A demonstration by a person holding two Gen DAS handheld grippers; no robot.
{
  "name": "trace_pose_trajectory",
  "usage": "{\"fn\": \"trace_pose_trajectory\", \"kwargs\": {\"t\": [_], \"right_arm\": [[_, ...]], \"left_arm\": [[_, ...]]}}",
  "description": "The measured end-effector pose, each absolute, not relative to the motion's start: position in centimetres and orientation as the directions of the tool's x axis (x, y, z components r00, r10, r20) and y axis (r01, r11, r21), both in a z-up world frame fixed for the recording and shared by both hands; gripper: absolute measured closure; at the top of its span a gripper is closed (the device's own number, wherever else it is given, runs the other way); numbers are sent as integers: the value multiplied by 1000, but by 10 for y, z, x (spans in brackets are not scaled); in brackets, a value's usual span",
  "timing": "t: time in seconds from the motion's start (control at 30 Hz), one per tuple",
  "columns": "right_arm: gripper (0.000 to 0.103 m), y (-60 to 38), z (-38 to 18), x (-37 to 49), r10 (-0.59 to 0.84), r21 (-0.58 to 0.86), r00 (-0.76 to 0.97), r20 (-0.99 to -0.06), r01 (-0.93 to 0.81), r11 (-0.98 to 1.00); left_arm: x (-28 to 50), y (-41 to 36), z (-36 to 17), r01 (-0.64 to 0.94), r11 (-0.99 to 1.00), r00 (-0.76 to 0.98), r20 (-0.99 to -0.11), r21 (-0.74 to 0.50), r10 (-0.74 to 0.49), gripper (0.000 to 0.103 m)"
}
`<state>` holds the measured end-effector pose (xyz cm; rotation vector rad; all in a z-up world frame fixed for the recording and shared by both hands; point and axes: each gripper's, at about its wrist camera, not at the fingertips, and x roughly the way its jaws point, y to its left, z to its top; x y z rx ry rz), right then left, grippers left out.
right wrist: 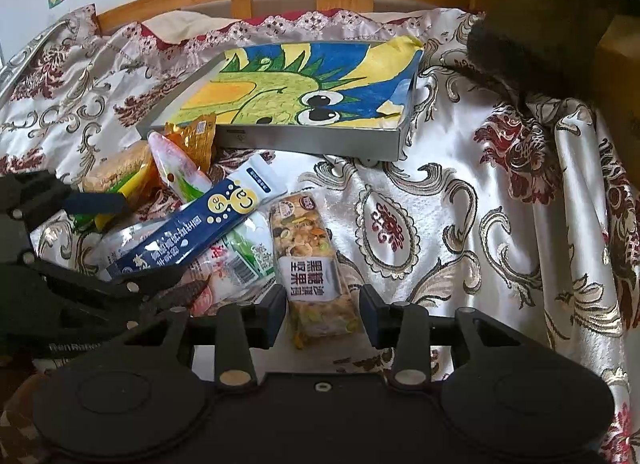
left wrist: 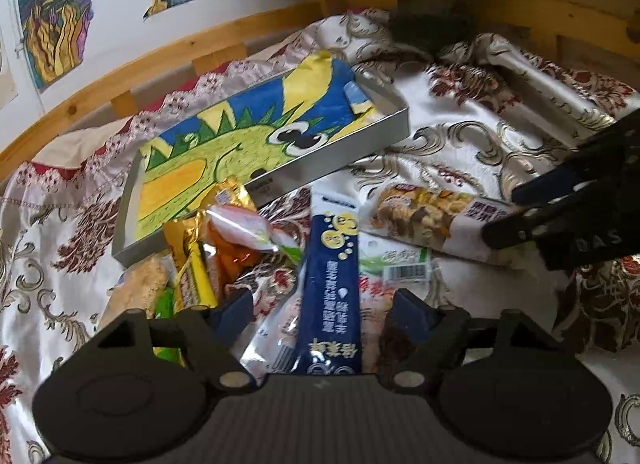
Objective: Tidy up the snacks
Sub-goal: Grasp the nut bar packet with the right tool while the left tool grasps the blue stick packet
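Snacks lie heaped on a floral satin cloth (right wrist: 460,191), just in front of a shallow grey tray (right wrist: 320,141) lined with a bright dragon drawing. The left tongs (left wrist: 323,314) gape open astride a navy stick packet (left wrist: 332,284) atop the heap. The right tongs (right wrist: 323,310) stand open either side of a nut bar (right wrist: 310,260), which rests on the cloth beside the pile.

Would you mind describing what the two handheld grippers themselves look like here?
Both the left gripper and right gripper are matte black plastic with two round discs on a ribbed base, silver screw heads, triangular cutouts and dark blue finger pads. Pale lettering marks their sides. No cables or sleeves show.
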<state>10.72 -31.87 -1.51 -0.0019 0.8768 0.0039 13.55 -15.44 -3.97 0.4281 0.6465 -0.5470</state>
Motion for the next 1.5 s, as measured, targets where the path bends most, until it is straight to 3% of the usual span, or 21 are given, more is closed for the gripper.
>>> {"fn": "trace_pose_trajectory", "kwargs": {"t": [0.1, 0.4, 0.77, 0.87, 1.07, 1.23, 1.37, 1.43, 1.5], "right_arm": [[61, -319, -14, 107, 4, 16, 652, -758, 12, 1000], [60, -313, -19, 110, -9, 13, 673, -740, 28, 1000], [60, -307, -24, 113, -25, -16, 673, -740, 19, 1000], [58, -307, -26, 114, -21, -13, 668, -744, 17, 1000], [54, -304, -28, 114, -23, -32, 666, -746, -1, 999], [45, -292, -37, 115, -55, -118, 656, -752, -52, 992], [48, -277, -46, 115, -114, -238, 674, -730, -95, 967], [57, -276, -48, 116, -112, -243, 674, -730, -102, 965], [60, -275, -49, 116, -95, -227, 671, -736, -112, 968]], "left_arm": [[135, -159, -45, 604, 770, 660, -671, 207, -338, 26], [149, -163, -53, 593, 781, 638, -708, 199, -303, 59], [156, -182, -61, 626, 729, 634, -725, 277, -269, 54], [156, -181, -62, 614, 737, 639, -725, 282, -255, 62], [161, -163, -53, 596, 785, 601, -743, 171, -294, 67], [156, -145, -50, 575, 816, 567, -750, 64, -341, 67], [150, -134, -50, 557, 830, 558, -749, 18, -358, 67], [146, -131, -50, 550, 835, 555, -749, 5, -361, 68], [144, -129, -50, 542, 840, 548, -752, -15, -367, 68]]}}
